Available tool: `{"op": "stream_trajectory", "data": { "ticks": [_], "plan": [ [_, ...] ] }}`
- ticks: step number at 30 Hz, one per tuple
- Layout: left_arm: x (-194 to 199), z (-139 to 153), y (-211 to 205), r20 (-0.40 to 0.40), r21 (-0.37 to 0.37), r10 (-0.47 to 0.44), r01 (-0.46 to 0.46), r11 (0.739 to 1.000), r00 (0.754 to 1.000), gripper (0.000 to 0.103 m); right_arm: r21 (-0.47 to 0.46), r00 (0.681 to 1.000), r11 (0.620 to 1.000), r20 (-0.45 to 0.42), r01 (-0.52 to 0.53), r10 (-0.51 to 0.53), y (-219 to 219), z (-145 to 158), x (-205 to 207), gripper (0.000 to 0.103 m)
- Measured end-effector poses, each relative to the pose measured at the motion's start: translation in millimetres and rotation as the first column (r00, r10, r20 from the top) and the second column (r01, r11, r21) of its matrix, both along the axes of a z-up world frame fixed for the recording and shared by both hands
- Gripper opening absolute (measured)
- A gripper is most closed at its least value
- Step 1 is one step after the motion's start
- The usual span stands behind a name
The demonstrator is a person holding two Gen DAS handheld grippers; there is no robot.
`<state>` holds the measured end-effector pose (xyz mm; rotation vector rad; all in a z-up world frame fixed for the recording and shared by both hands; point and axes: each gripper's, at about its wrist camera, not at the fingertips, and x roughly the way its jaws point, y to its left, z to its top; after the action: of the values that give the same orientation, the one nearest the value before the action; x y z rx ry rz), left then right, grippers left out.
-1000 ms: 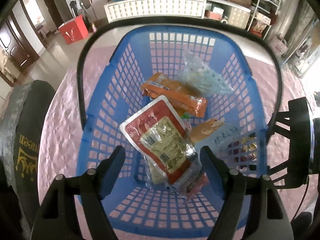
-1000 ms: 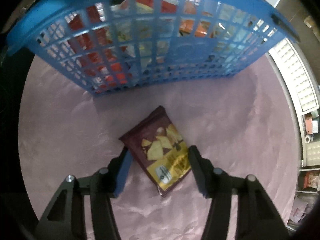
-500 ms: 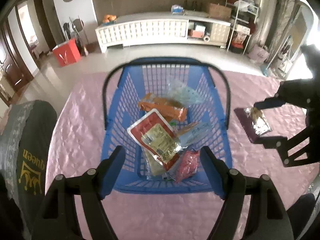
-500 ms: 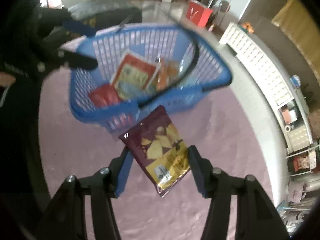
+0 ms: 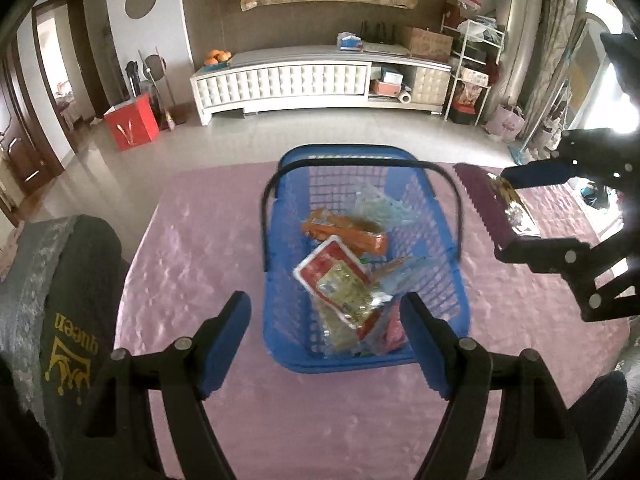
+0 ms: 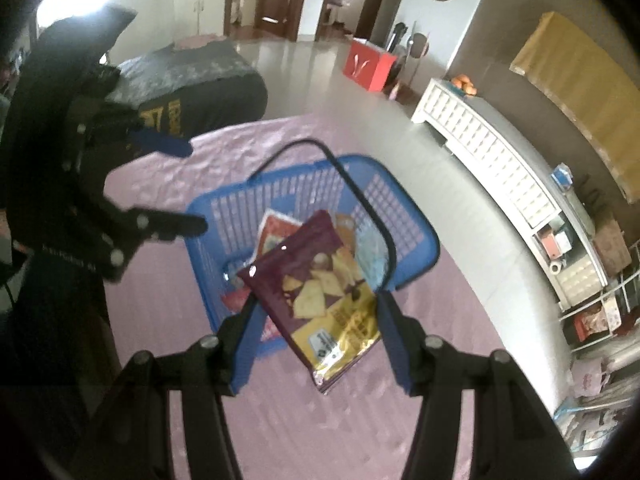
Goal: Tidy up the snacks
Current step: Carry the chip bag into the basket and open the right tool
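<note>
We saw the blue basket (image 5: 362,354) resting on the pink bench (image 5: 192,240), its black handle (image 5: 268,200) raised, holding a red-and-white packet (image 5: 340,284), an orange packet (image 5: 344,234) and a clear bag (image 5: 376,208). Our right claw (image 6: 316,316) gripped a purple chip bag (image 6: 316,296) between its blue pads, held in the air just beside the basket's right side. Our left claw (image 5: 326,344) hung above the basket's near end, jaws spread wide and gripping nothing.
</note>
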<state>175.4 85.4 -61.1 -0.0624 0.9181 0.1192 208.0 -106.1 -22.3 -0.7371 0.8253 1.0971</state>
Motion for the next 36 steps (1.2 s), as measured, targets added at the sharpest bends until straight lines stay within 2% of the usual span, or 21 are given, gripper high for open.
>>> {"op": "stream_trajectory", "data": {
  "ticks": [7,14,18,22,28,34,36],
  "plan": [
    [1,-12,25,0.005,0.018,0.003,-0.003,1.000,1.000,0.075,0.032,0.996,0.997,-0.052,0.073,-0.072,28,-11,3,0.060],
    [11,-27,47,0.004,-0.026,0.013,-0.013,1.000,1.000,0.075,-0.012,0.983,0.989,-0.106,0.148,-0.149,52,-38,9,0.060],
    [15,-37,52,-0.018,-0.039,0.036,-0.037,0.999,0.999,0.075,-0.045,0.975,0.987,-0.157,0.151,-0.156,64,-56,16,0.060],
    [16,-43,49,-0.027,-0.035,0.014,-0.015,0.999,1.000,0.075,-0.065,0.965,0.984,-0.194,0.165,-0.175,76,-76,22,0.060],
    [17,-43,53,-0.022,-0.035,0.026,-0.027,0.999,0.999,0.075,-0.121,0.972,0.975,-0.126,0.186,-0.201,85,-92,14,0.060],
    [10,-41,54,-0.018,-0.025,0.025,-0.026,0.999,1.000,0.075,-0.114,0.965,0.977,-0.174,0.179,-0.197,81,-93,8,0.064],
    [6,-37,55,-0.004,-0.028,0.029,-0.029,0.999,1.000,0.075,-0.114,0.963,0.974,-0.164,0.195,-0.212,76,-90,7,0.066]
  ]
}}
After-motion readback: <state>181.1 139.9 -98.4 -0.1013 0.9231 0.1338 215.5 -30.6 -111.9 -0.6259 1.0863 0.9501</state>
